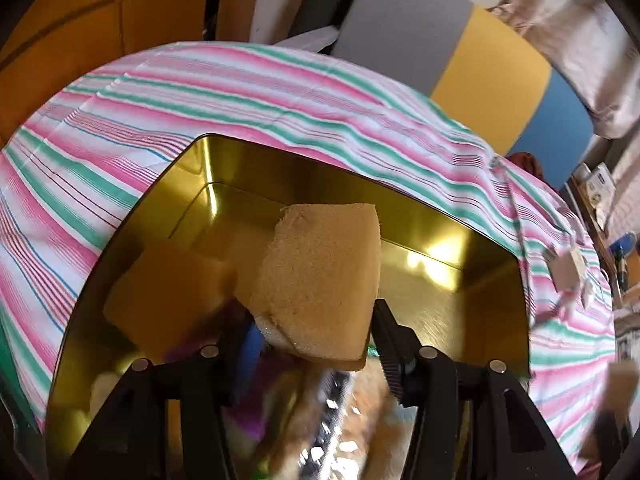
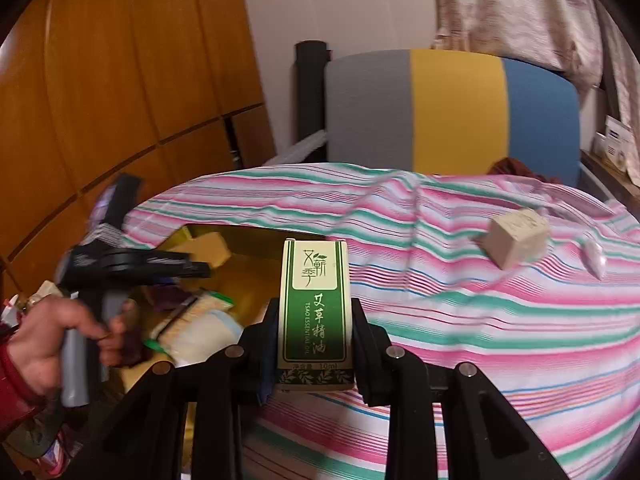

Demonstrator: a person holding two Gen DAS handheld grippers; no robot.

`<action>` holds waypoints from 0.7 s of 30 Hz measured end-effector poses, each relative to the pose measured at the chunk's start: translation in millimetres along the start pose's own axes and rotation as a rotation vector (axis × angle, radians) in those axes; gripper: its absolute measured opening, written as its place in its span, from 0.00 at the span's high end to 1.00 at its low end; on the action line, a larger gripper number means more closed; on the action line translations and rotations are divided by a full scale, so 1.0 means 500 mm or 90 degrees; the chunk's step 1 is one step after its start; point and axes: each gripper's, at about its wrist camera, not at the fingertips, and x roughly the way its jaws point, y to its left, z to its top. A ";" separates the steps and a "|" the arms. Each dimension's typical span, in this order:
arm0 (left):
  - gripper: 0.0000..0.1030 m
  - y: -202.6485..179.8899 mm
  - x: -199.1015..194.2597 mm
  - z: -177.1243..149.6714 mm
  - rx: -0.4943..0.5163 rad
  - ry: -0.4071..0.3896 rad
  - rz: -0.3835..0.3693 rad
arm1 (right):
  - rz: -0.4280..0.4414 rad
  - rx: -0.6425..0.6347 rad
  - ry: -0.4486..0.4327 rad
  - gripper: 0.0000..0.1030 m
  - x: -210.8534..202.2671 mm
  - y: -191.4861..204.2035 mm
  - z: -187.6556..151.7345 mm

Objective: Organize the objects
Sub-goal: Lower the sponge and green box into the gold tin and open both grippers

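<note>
My left gripper [image 1: 316,320] is shut on a tan sponge block [image 1: 320,280] and holds it above a gold metal tin [image 1: 440,216]. Its reflection shows in the tin wall to the left. In the right wrist view the left gripper [image 2: 200,268] reaches over the tin [image 2: 256,240]. My right gripper [image 2: 314,320] is shut on a green and cream essential oil box [image 2: 314,304], held upright over the striped cloth beside the tin.
The tin holds several packets and wrappers [image 2: 200,320]. A beige cube [image 2: 514,236] and a small white item [image 2: 594,258] lie on the striped cloth [image 2: 480,300] at the right. A grey, yellow and blue chair back [image 2: 452,112] stands behind the table.
</note>
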 end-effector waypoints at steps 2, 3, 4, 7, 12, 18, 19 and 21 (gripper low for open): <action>0.34 0.010 0.004 0.012 -0.014 0.003 0.000 | 0.011 -0.011 0.003 0.71 0.006 0.022 0.009; 0.30 0.016 -0.001 0.016 -0.023 -0.004 0.000 | 0.016 -0.017 0.004 0.71 0.008 0.033 0.012; 0.21 0.020 -0.006 0.017 -0.030 -0.013 -0.002 | 0.020 -0.021 0.006 0.71 0.011 0.041 0.014; 0.12 0.033 -0.036 0.004 -0.046 -0.047 -0.017 | 0.035 -0.026 0.016 0.71 0.023 0.060 0.018; 0.04 0.030 -0.095 -0.055 -0.024 -0.103 0.004 | 0.051 -0.032 0.046 0.71 0.063 0.081 0.023; 0.03 0.064 -0.143 -0.123 -0.034 -0.141 0.021 | 0.061 -0.017 0.109 0.71 0.135 0.093 0.038; 0.03 0.067 -0.147 -0.130 -0.033 -0.142 0.021 | 0.064 -0.013 0.121 0.71 0.149 0.095 0.040; 0.03 0.068 -0.153 -0.140 -0.023 -0.145 0.021 | 0.069 -0.010 0.145 0.71 0.175 0.104 0.040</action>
